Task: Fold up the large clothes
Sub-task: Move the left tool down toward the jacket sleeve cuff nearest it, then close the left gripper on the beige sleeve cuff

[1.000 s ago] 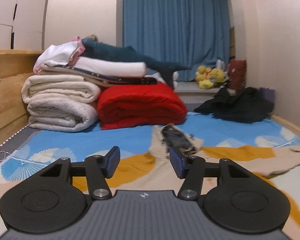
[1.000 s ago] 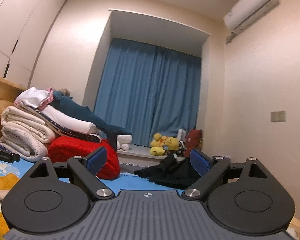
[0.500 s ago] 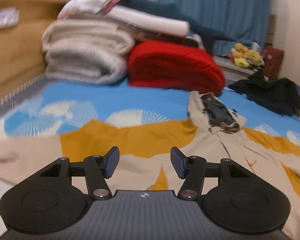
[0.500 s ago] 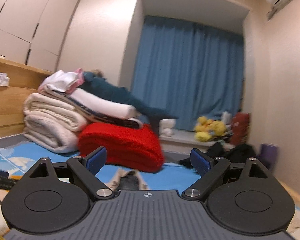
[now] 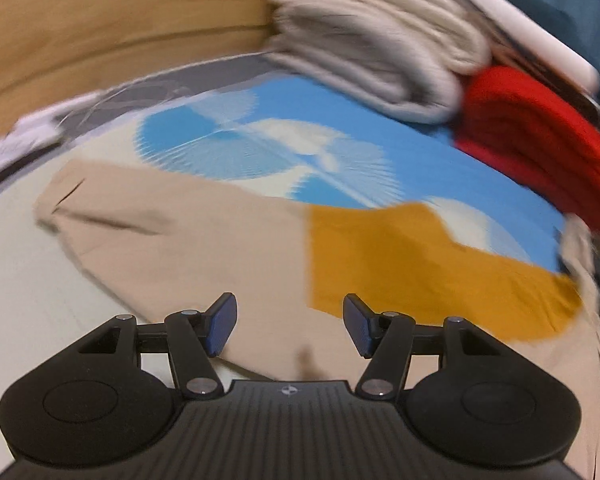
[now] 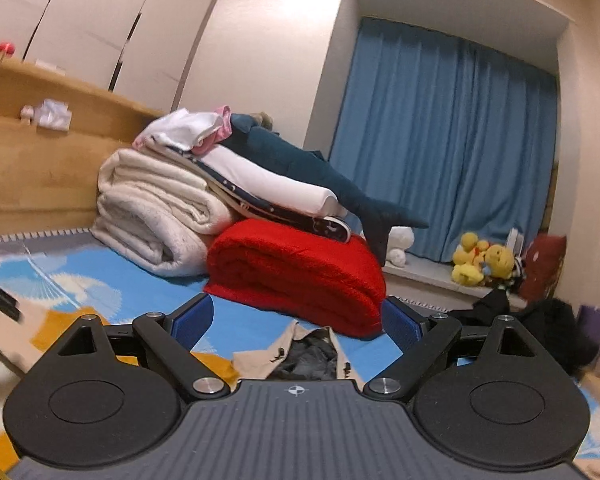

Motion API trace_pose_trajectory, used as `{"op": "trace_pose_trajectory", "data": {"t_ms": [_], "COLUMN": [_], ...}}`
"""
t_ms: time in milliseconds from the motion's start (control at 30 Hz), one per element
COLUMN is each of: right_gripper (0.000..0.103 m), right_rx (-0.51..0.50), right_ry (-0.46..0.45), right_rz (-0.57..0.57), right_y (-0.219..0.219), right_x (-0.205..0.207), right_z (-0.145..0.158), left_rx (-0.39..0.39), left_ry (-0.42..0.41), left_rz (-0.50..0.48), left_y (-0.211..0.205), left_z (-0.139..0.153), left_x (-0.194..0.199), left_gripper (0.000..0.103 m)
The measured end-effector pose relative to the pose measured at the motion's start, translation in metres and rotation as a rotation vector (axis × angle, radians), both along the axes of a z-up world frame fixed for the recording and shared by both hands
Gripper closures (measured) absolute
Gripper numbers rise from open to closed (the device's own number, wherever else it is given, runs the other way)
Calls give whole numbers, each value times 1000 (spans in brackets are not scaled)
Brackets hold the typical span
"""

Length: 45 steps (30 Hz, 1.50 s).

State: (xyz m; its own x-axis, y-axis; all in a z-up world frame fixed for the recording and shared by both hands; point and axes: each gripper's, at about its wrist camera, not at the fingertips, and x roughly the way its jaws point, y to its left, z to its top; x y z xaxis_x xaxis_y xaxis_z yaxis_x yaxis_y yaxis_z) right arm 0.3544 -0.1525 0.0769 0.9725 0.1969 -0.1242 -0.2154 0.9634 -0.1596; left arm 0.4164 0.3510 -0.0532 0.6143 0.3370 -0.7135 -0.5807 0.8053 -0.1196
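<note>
Left fingers (image 5: pixel 220 322), opening, hover empty above beige coat sleeve (image 5: pixel 172 236).

My left claw (image 5: pixel 288 330) has swung down and over toward the headboard (image 5: pixel 100 28); where it faced the curtain, it now tilts at the coat (image 5: pixel 228 248), over its beige sleeve and orange patch, well left of the red blanket (image 5: pixel 540 148). Its jaws are opening, with nothing between them. My right claw (image 6: pixel 296 322) has dropped from looking high at the curtain (image 6: pixel 440 140) and turned left: the red blanket now sits dead ahead and the coat's collar shows just below it.
</note>
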Motion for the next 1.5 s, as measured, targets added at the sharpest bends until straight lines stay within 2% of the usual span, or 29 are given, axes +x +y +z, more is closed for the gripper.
{"op": "trace_pose_trajectory", "data": {"t_ms": [100, 200, 233, 267, 367, 500, 600, 633, 667, 700, 767, 800, 833, 867, 933, 1033, 1167, 1300, 1400, 1433, 1500], "right_gripper": [16, 36, 48, 53, 59, 59, 59, 59, 59, 59, 59, 60, 67, 75, 82, 86, 86, 86, 86, 86, 85], "right_rx": [58, 120, 133, 144, 178, 188, 190, 189, 189, 189, 190, 193, 200, 205, 216, 238, 267, 305, 312, 312, 315], "right_ry": [56, 113, 128, 149, 204, 261, 298, 305, 311, 315, 323, 327, 330, 333, 340, 346, 379, 409, 421, 427, 443], "right_rz": [-4, -16, -20, -24, -29, -40, -26, -24, -22, -18, -16, -15, -14, -12, -13, -28, -74, -129, -165, -175, -198], "right_y": [-4, -10, -12, -13, -14, -10, -5, -4, -3, -2, -2, -2, -4, -7, -13, -23, -44, -69, -83, -86, -95], "right_x": [16, 30, 32, 36, 45, 54, 59, 60, 60, 60, 61, 61, 61, 61, 61, 59, 58, 51, 44, 43, 42], "right_z": [-4, -9, -12, -15, -23, -32, -38, -39, -40, -41, -41, -41, -41, -39, -37, -34, -33, -35, -40, -41, -43], "left_rx": [-49, -138, -149, -156, -187, -265, -279, -261, -241, -235, -232, -215, -175, -124, -42, 17, 72, 55, -6, -40, -134], "left_ry": [21, 14, 14, 17, 6, -33, -57, -58, -57, -59, -80, -98, -111, -120, -153, -253, -382, -449, -411, -367, -216], "left_rz": [124, 240, 264, 288, 342, 433, 466, 467, 465, 464, 477, 479, 466, 442, 382, 243, -39, -357, -590, -685, -865], "left_y": [40, 82, 92, 103, 124, 149, 159, 159, 159, 164, 163, 158, 151, 144, 122, 69, -50, -184, -277, -306, -347], "left_z": [-14, -27, -31, -33, -37, -44, -50, -49, -48, -51, -49, -44, -35, -25, 1, 51, 111, 134, 122, 114, 93], "left_x": [-6, -20, -23, -28, -38, -46, -46, -46, -46, -41, -43, -43, -41, -35, -26, -11, 5, 11, 9, 10, 16], "left_gripper": [39, 39, 39, 39, 39, 39, 43, 47, 66, 92, 102, 103, 103, 103, 103, 103, 103, 103, 103, 103, 91]}}
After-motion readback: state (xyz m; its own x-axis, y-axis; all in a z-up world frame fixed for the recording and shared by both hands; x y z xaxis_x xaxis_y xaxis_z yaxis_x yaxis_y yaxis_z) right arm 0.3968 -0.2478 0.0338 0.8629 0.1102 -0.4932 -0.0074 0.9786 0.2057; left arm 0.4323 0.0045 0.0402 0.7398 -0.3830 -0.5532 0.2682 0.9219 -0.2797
